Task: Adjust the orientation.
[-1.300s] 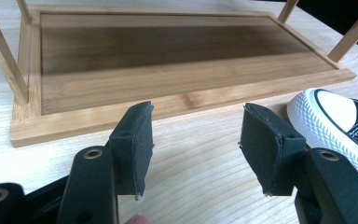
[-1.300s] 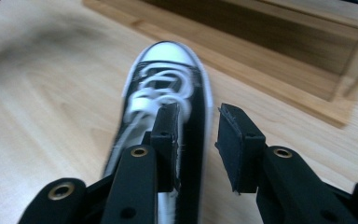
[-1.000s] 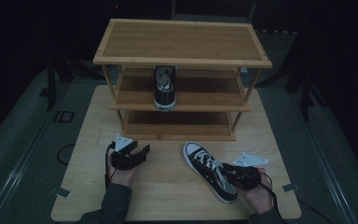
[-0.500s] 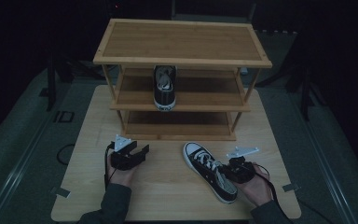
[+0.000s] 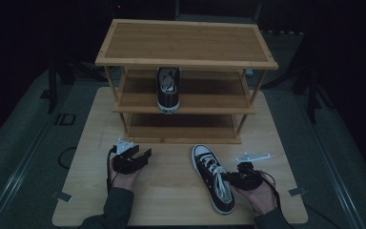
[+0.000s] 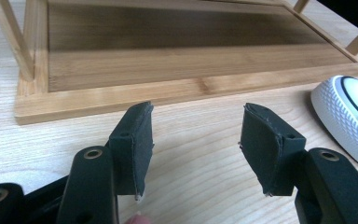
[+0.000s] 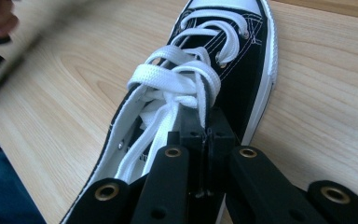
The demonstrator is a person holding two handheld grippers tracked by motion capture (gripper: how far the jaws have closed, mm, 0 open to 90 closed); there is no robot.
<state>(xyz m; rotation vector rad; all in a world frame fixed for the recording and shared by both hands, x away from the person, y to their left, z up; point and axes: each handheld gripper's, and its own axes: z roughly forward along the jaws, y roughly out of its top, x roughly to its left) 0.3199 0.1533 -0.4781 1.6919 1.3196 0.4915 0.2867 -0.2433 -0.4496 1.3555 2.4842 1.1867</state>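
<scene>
Now the right gripper [image 7: 205,140] has moved in onto the sneaker [image 7: 200,88]; its jaws pinch the collar edge, ready to lift toward the rack [image 5: 186,62]. Left gripper [image 6: 193,144] jaws spread, idle.

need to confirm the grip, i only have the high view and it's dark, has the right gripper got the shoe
Observer: Yes. The right gripper has its jaws shut on the side of the shoe, by the laces.
Operator: left one holding anything
Observer: No. The left gripper is open, with only bare table between its jaws.
Operator: what's it aimed at
Observer: The rack's bottom shelf, which lies bare ahead of it.
</scene>
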